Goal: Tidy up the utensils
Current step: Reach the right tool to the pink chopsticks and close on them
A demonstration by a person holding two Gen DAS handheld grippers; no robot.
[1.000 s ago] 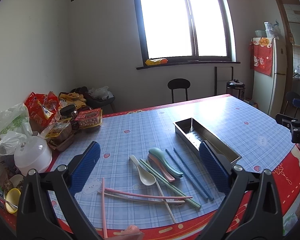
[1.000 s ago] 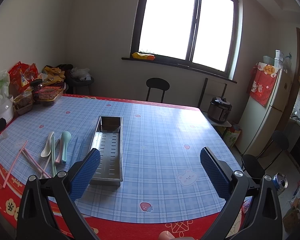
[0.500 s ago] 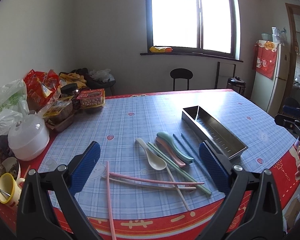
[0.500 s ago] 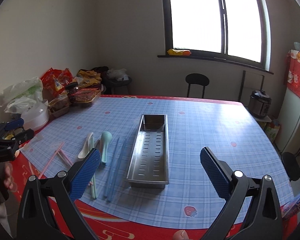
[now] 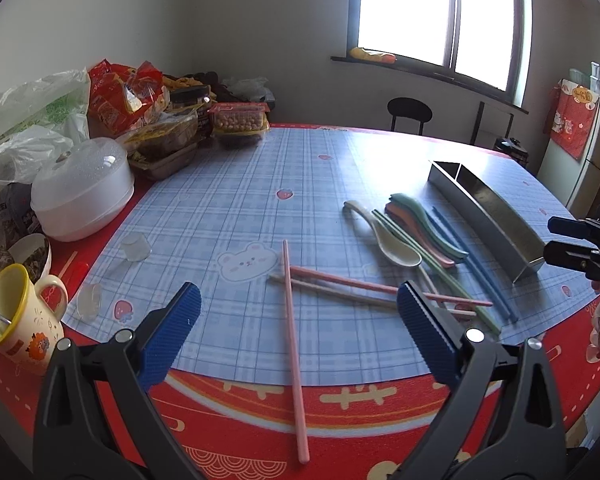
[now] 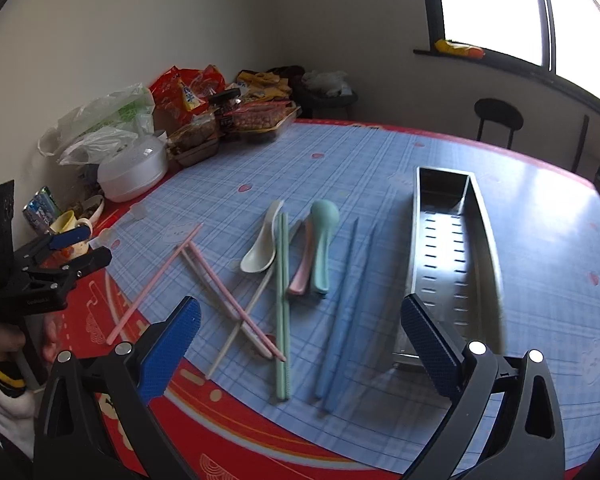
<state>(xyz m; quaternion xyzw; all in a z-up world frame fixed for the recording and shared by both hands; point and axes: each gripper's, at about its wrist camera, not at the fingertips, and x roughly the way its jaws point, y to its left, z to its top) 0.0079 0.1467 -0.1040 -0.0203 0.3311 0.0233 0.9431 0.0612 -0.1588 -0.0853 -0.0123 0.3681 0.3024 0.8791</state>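
Note:
Loose utensils lie on the blue checked mat: a pink chopstick (image 5: 293, 344), more pink chopsticks (image 6: 236, 300), a cream spoon (image 5: 392, 246) (image 6: 262, 248), green chopsticks (image 6: 282, 300), a pink spoon (image 6: 302, 274), a green spoon (image 6: 322, 244) and blue chopsticks (image 6: 346, 312). An empty steel tray (image 6: 452, 256) (image 5: 492, 216) lies to their right. My left gripper (image 5: 298, 336) is open above the single pink chopstick. My right gripper (image 6: 300, 344) is open above the near ends of the green and blue chopsticks.
Snack bags and boxes (image 5: 172, 120), a white lidded container (image 5: 82, 188) and a yellow mug (image 5: 16, 316) crowd the table's left side. A small clear cup (image 5: 136, 246) stands on the mat. A black stool (image 5: 408, 114) stands beyond the table's far edge.
Both grippers have dropped lower and swung left toward the utensils. The utensils and tray have not moved.

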